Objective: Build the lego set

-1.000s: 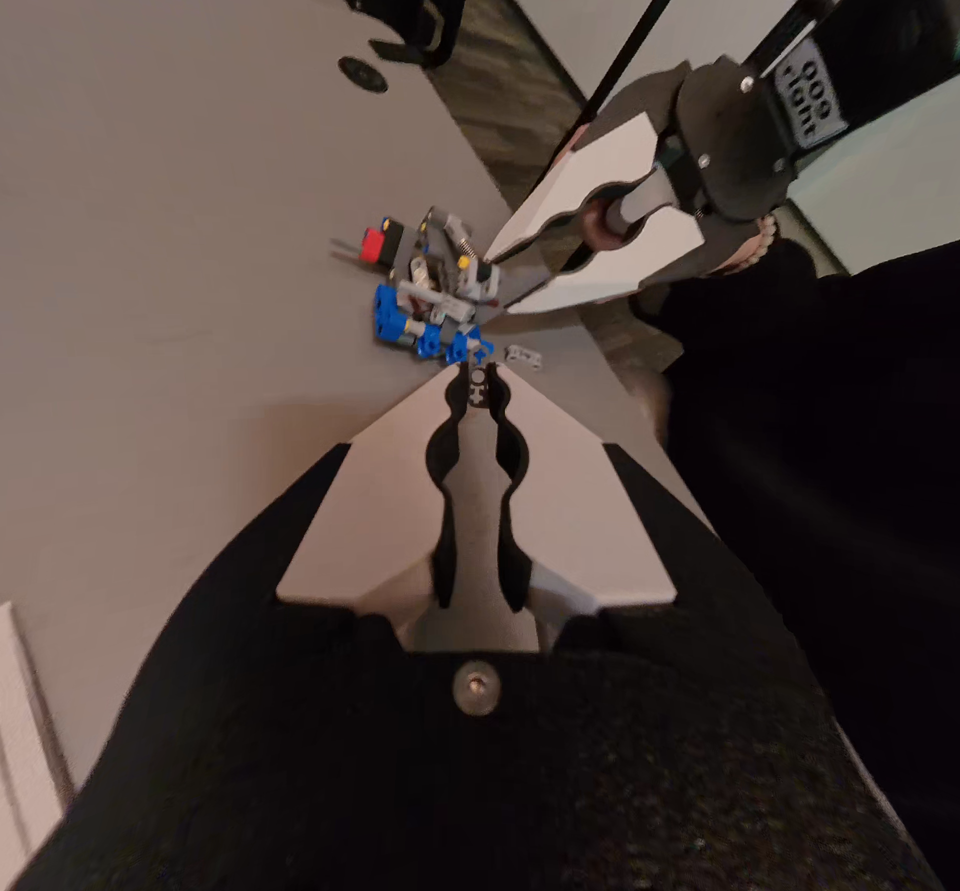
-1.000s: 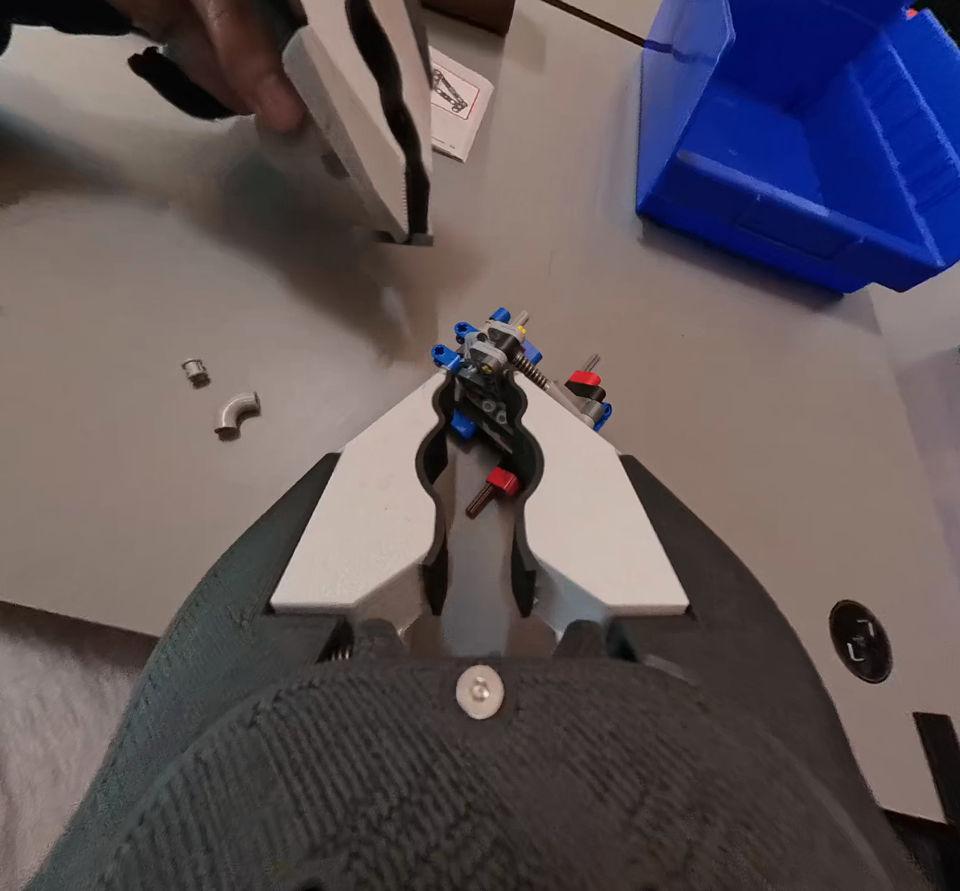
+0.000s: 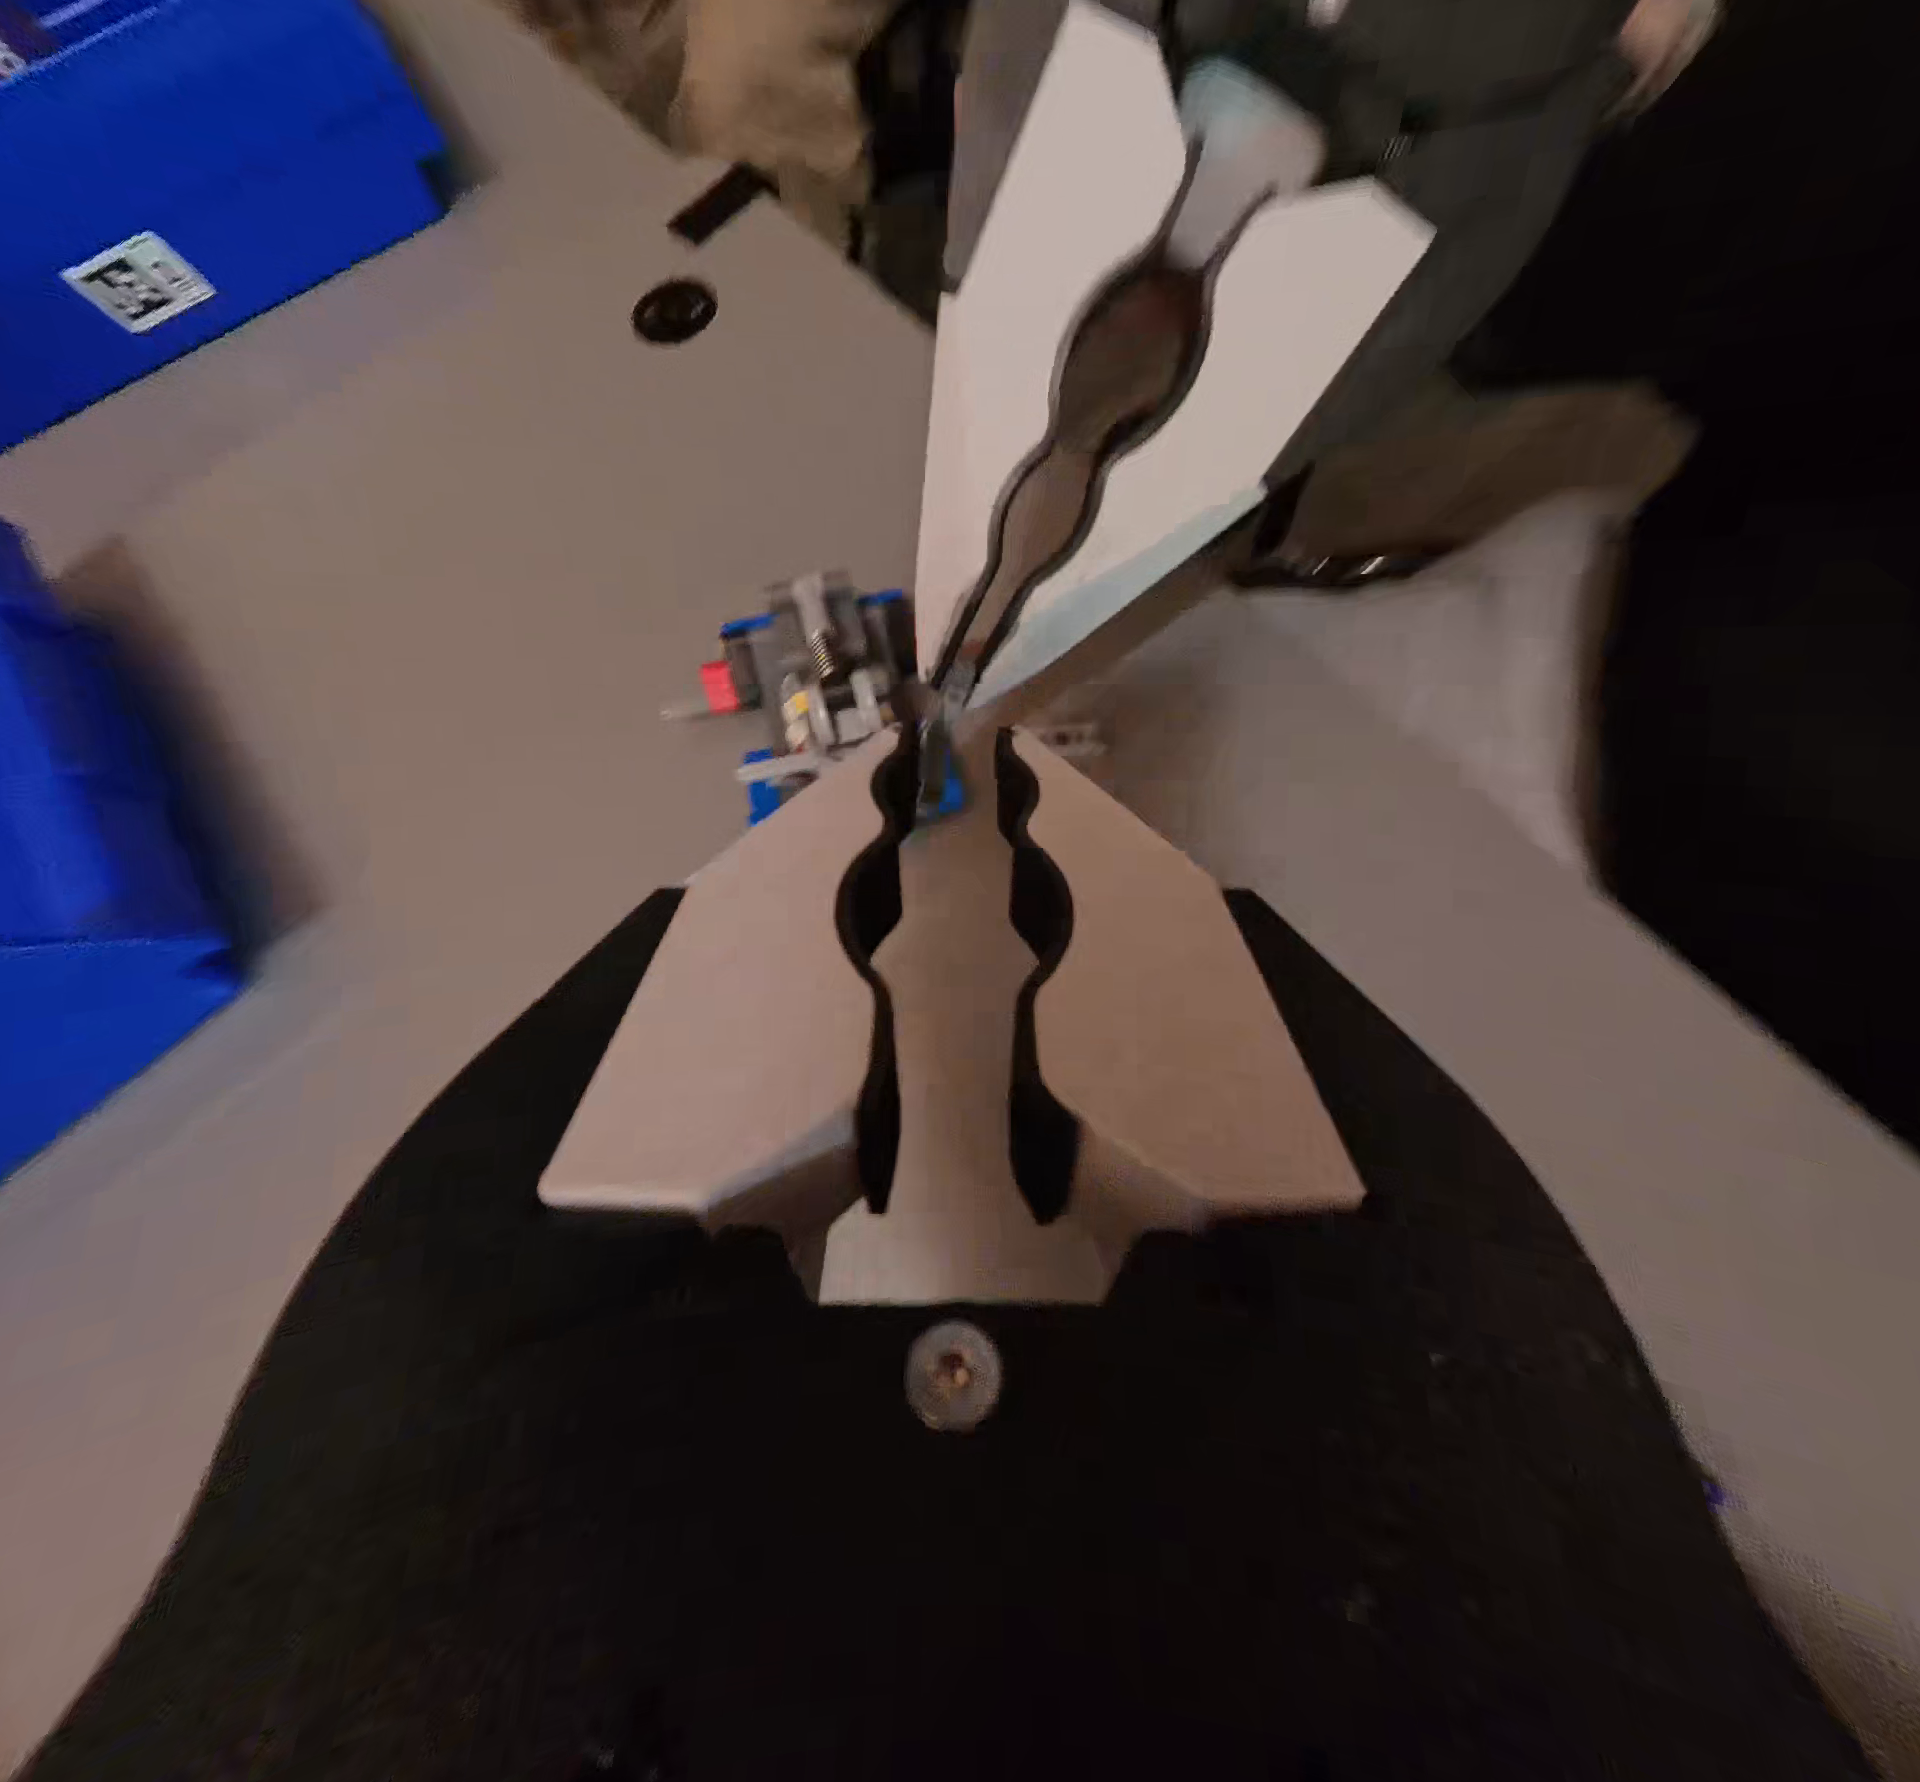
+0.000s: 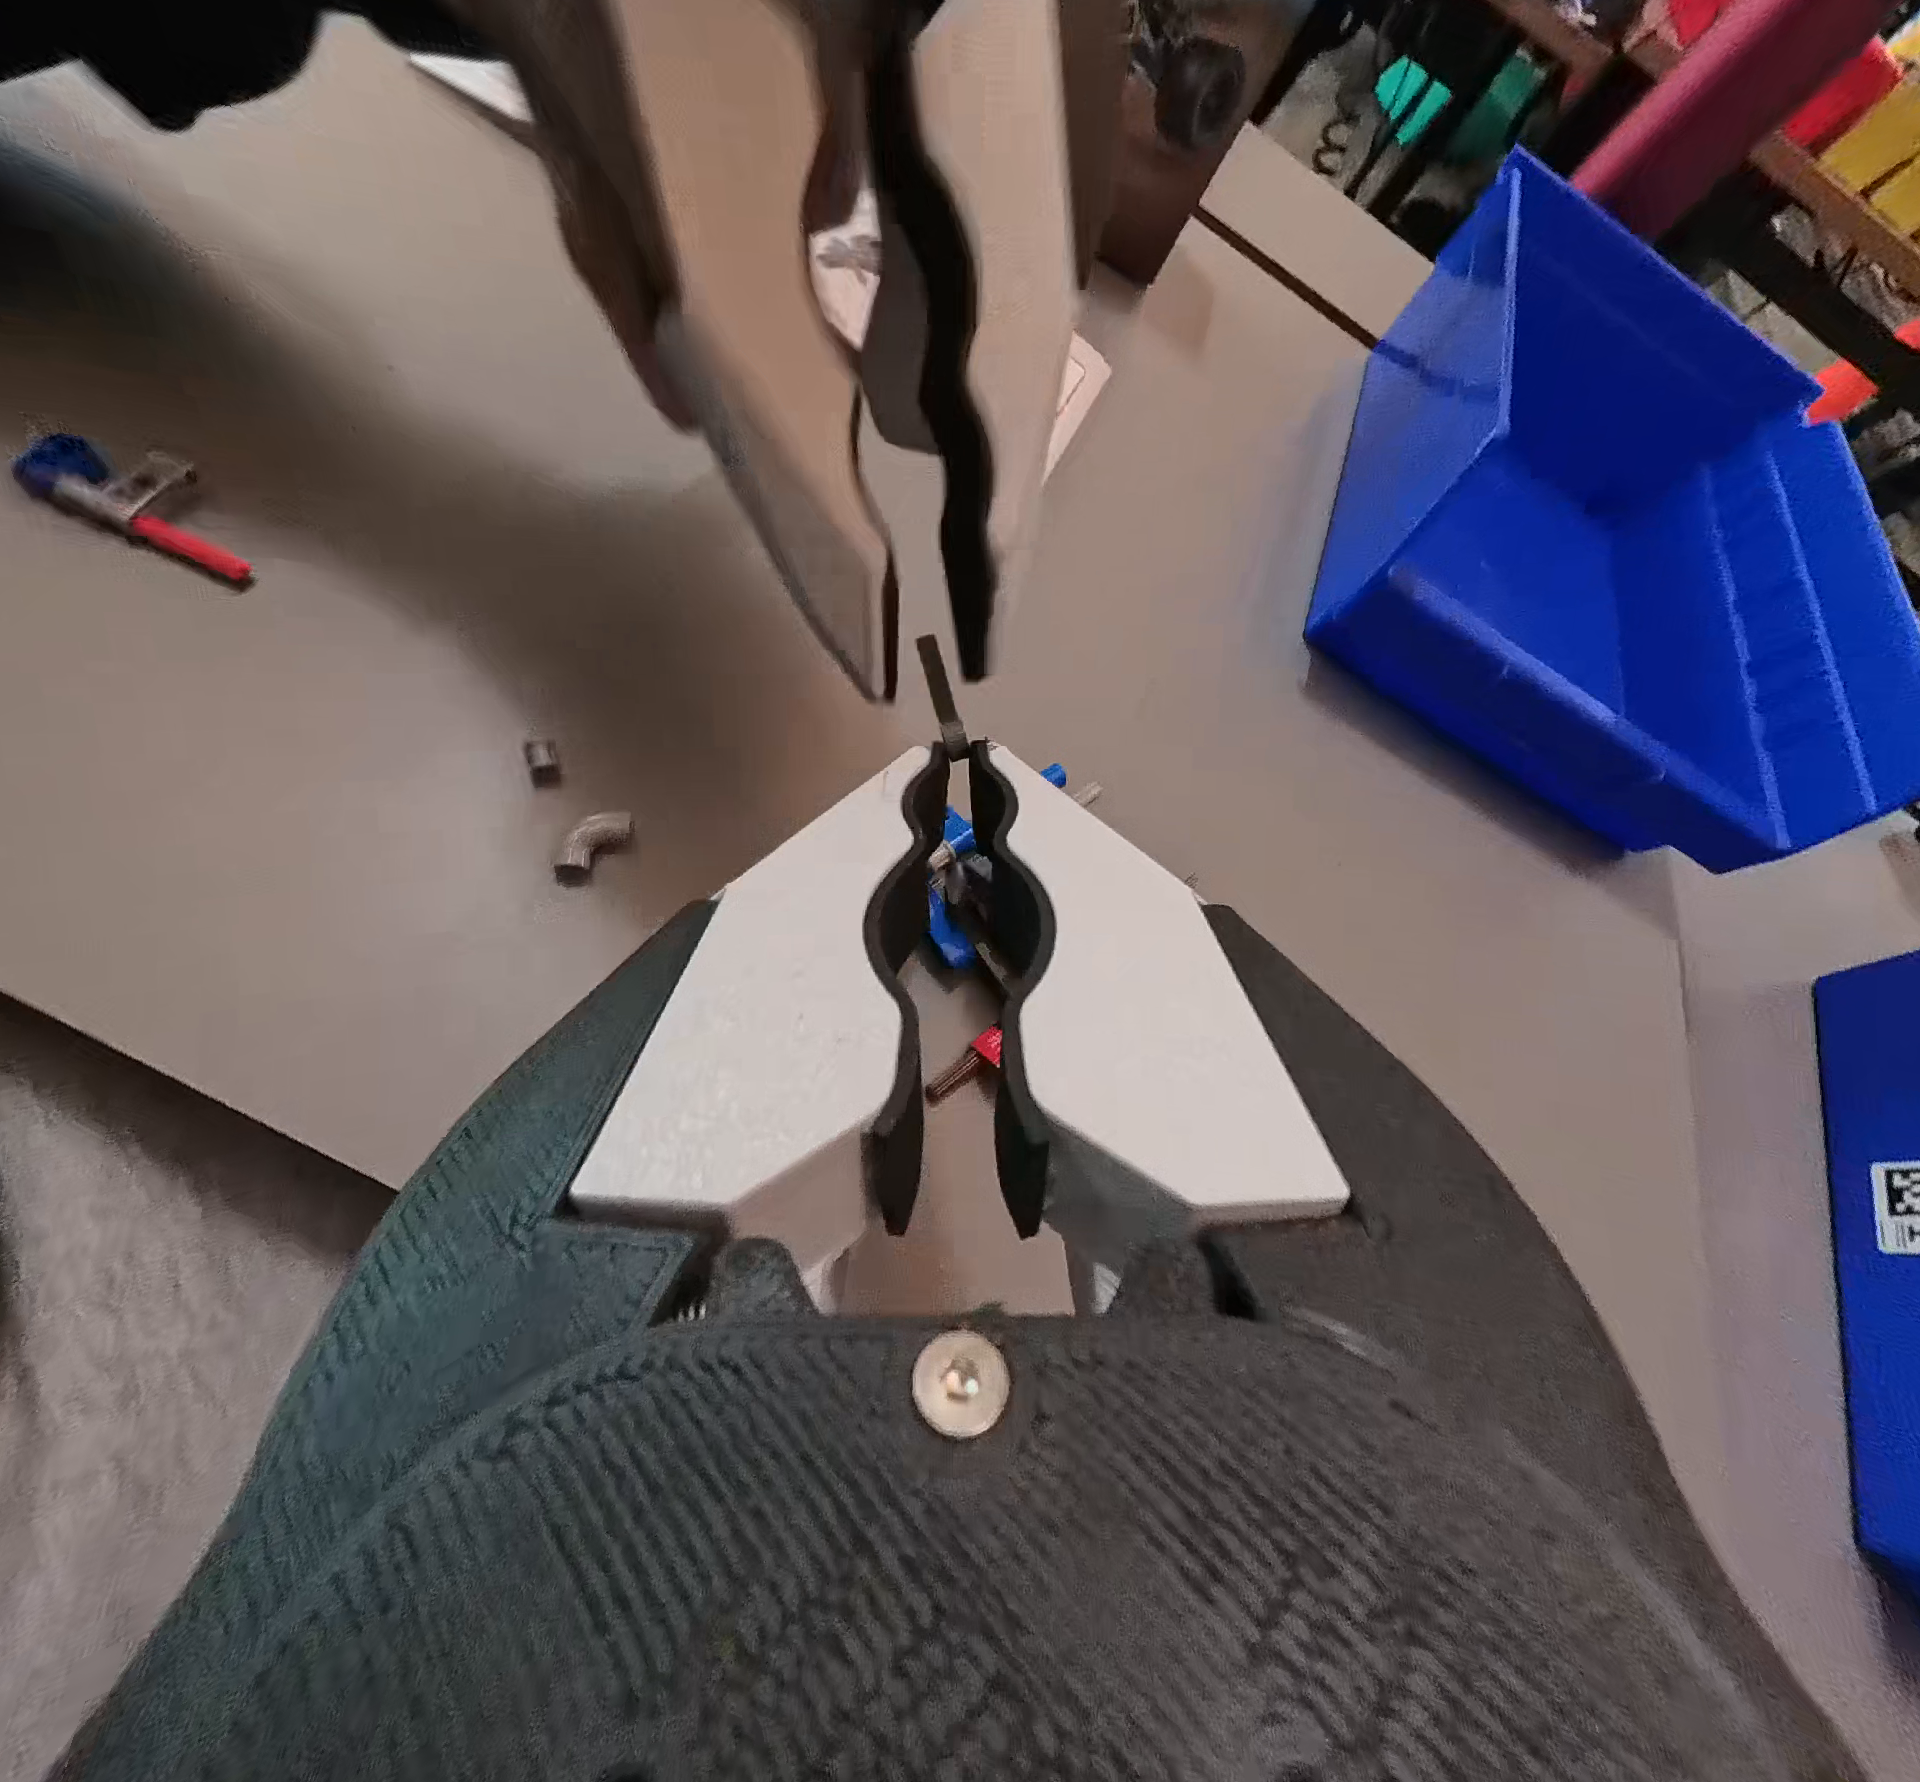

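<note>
A thin dark strip (image 4: pixel 938 693) is pinched at one end by the right gripper (image 4: pixel 958 753), its free end raised between the spread fingers of the left gripper (image 3: pixel 948 764), which do not press on it. Just below lies a small brick assembly (image 3: pixel 810 683) on the table (image 3: pixel 364 610). Open table lies leftward; a blue bin (image 4: pixel 1621 527) crowds the right.
</note>
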Demonstrator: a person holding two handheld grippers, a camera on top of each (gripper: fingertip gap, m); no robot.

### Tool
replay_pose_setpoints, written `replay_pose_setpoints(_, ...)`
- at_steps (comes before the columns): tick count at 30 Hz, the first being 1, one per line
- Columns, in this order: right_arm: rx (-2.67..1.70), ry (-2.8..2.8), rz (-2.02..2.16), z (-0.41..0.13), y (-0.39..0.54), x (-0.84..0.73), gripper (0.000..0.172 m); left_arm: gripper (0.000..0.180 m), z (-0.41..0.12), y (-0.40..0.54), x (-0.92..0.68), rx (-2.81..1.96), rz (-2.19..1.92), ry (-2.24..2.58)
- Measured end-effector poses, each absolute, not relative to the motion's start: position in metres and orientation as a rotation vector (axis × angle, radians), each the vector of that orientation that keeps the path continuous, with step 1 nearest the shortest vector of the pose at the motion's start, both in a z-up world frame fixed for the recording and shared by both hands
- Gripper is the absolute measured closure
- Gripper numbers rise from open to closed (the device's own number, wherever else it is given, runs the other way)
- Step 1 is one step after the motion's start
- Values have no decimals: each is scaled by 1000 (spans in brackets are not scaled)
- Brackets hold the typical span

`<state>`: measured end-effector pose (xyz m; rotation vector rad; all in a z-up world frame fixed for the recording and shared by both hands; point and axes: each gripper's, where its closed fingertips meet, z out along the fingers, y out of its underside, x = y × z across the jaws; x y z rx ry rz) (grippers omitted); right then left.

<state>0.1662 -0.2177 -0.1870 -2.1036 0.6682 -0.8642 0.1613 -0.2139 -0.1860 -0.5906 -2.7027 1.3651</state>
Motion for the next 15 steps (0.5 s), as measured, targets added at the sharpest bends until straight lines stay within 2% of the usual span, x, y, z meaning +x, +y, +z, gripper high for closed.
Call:
replay_pose_setpoints(3, -2144, 680, -820, -188, -217, 166, 171, 180, -188, -218, 164, -710, 1347, -2856)
replay_pose_setpoints(15, -2313, 571, -849, -188, -222, 166, 171, 174, -192, -222, 163, -907, 1249, -2947)
